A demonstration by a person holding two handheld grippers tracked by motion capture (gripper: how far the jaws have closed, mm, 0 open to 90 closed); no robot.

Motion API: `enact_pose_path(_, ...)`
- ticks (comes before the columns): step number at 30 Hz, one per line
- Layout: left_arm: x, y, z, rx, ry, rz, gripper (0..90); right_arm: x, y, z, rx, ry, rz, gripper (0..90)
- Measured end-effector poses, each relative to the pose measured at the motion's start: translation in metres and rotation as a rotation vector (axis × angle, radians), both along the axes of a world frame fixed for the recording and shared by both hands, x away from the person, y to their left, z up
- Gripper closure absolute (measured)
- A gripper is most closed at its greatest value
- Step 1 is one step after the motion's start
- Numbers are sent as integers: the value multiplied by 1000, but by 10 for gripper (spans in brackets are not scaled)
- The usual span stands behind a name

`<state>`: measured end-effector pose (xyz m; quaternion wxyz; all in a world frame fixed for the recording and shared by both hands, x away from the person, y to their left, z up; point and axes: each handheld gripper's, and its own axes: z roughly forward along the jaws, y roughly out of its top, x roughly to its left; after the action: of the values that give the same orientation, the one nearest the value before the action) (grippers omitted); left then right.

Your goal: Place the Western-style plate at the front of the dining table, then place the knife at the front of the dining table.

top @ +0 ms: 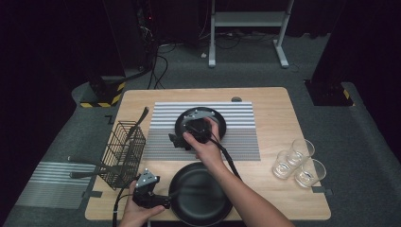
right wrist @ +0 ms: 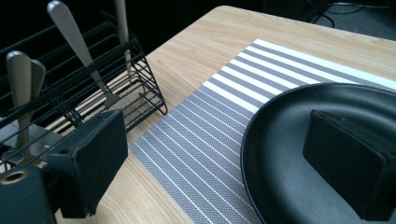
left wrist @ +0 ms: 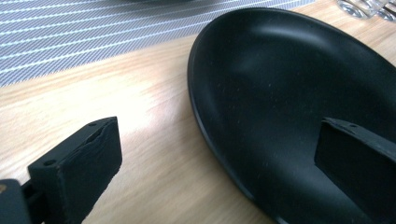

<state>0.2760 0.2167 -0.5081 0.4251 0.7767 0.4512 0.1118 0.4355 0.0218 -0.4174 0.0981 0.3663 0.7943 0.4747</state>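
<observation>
Two black plates are seen in the high view: the near plate [top: 201, 194] at bottom centre of the table [top: 279, 113], the far plate [top: 222, 126] on the striped mat [top: 246, 137] at centre. The left gripper [top: 166, 202], at lower left, is held wide open across the near plate's rim, one jaw outside, one over the inside; nothing is clamped. The right gripper [top: 176, 141] is likewise spread astride the far plate's left rim. A basket [top: 124, 153] with cutlery [right wrist: 77, 37] stands left, glasses [top: 299, 163] right.

near plate [top: 201, 198]: matt black | table [top: 274, 109]: pale wood grain | basket [top: 124, 153]: black wire
</observation>
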Motion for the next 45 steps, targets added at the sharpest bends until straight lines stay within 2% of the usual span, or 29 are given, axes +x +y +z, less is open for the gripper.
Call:
enact_pose_path(3,-4,2,-1,23,-18,7,16,-1,3,2,7,0,5,82)
enact_pose_path(5,-6,4,-1,13,-15,6,15,-2,5,2,8,0,9,85)
enact_pose_path(7,-8,5,-1,30,-23,4,15,-2,8,4,11,-3,14,89)
enact_pose_path(12,-9,10,0,20,-25,11,16,-2,12,7,32,2,22,129)
enact_pose_path(20,-9,14,-4,54,-43,7,33,0,27,11,62,-2,35,157)
enact_pose_path(24,-9,15,-3,37,-42,11,33,4,36,10,69,-1,50,165)
enact_pose_path(28,-9,15,-3,29,-40,12,36,10,44,8,59,1,39,172)
enact_pose_path(37,-8,14,-4,26,-29,14,41,19,55,9,77,3,28,193)
enact_pose_path(42,-7,14,-4,22,-25,13,41,21,59,9,69,3,29,246)
enact_pose_path(45,-7,14,-5,24,-23,14,42,23,61,9,81,9,24,295)
